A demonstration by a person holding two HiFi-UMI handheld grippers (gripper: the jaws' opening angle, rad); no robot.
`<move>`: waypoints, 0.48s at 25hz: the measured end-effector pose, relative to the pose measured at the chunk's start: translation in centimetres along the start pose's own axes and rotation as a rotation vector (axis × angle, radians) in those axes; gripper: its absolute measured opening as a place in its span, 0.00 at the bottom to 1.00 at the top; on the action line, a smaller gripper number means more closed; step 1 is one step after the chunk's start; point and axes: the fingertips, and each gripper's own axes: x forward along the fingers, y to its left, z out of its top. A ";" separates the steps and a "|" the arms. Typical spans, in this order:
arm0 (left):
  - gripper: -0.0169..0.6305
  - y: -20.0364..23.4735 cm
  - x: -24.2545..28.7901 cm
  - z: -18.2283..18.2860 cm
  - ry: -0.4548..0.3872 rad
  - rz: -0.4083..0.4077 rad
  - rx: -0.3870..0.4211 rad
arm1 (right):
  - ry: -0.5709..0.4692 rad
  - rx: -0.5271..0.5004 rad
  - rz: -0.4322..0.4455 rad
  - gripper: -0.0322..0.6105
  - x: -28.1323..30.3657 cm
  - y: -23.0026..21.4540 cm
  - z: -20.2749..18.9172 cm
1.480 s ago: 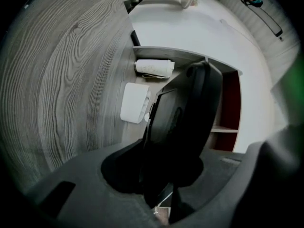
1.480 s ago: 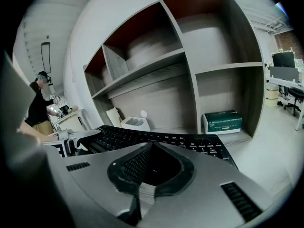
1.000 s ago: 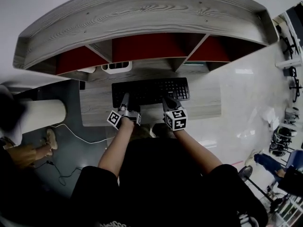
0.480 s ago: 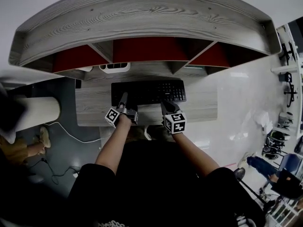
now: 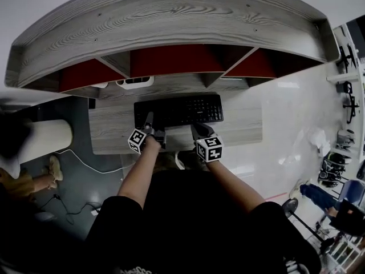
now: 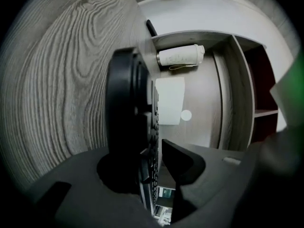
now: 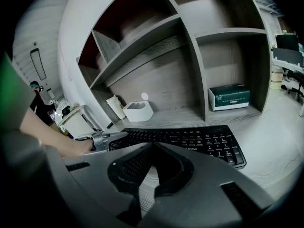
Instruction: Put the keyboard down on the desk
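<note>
The flat black plastic keyboard (image 5: 179, 109) lies on the grey wood-grain table (image 5: 242, 124), under a curved grey shelf unit with red backs (image 5: 171, 16). The left tool (image 5: 149, 120) has the keyboard's near edge between its jaws. They have just been opening, and one pad stands off the keys. The right tool (image 5: 198, 129) is at the same edge, with its jaws together and empty. Behind the keyboard stand a white plastic tray (image 7: 137, 111) and a green box (image 7: 229, 97).

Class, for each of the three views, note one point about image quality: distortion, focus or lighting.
Head view: the fisheye lens bends the shelf unit into an arc. Left gripper view: the keyboard, close to the lens, is dark and soft-edged; the corners go black. Right gripper view: the keyboard looks crisp; the shelf unit's upper part is smeared.
</note>
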 end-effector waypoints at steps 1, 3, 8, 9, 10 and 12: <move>0.25 0.2 0.1 0.0 -0.003 0.007 0.001 | 0.000 0.007 0.003 0.07 -0.1 0.0 0.0; 0.29 0.7 0.1 0.0 -0.009 0.014 -0.008 | 0.000 0.008 0.006 0.07 -0.1 -0.1 -0.1; 0.30 0.2 0.6 -0.6 0.024 0.025 0.033 | 0.015 0.002 -0.003 0.07 0.3 -0.6 -0.3; 0.30 0.1 0.7 -1.0 0.051 0.032 0.057 | 0.014 0.008 -0.006 0.07 0.3 -0.7 -0.2; 0.30 0.0 0.8 -1.4 0.082 0.039 0.088 | 0.011 0.012 -0.009 0.07 0.3 -0.7 0.0; 0.31 -0.1 0.8 -2.1 0.144 0.055 0.145 | 0.006 0.016 -0.014 0.07 0.3 -0.7 0.5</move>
